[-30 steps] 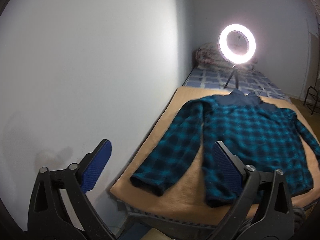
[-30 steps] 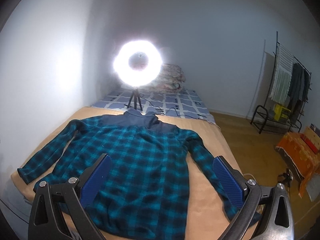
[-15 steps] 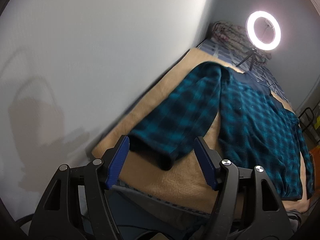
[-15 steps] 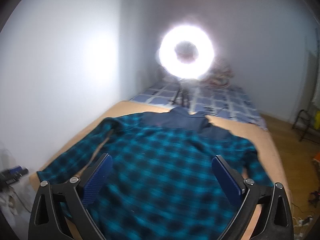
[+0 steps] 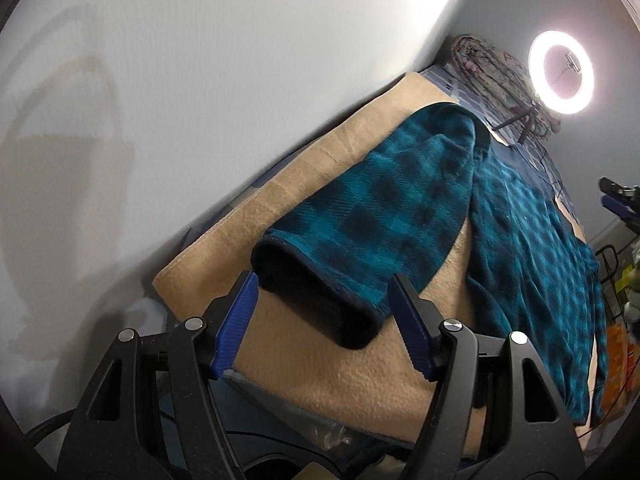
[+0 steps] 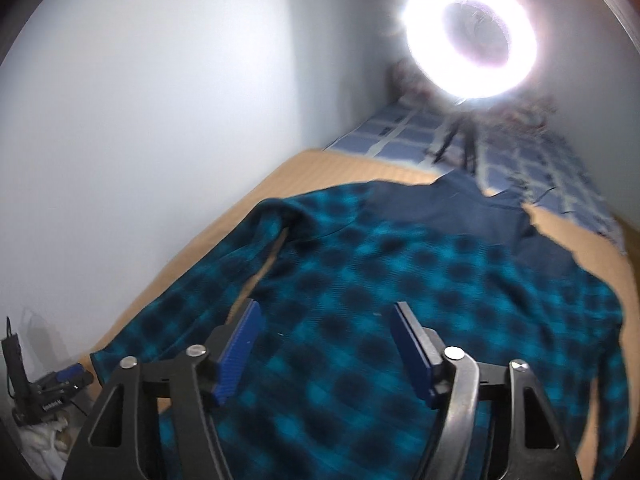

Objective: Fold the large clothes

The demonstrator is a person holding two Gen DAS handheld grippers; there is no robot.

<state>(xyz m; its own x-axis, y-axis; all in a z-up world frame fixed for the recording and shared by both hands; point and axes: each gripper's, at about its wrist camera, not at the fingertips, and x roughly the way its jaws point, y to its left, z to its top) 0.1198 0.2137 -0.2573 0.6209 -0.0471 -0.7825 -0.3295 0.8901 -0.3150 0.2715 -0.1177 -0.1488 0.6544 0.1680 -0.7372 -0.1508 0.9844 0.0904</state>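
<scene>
A ring light stands on the bed beyond the shirt. Left claw gapes around the cuff, untouched; right claw gapes, empty, above the shirt.

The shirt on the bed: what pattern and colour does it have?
The shirt has a teal and black check, with a plain navy collar; the right wrist view shows it best.
</scene>
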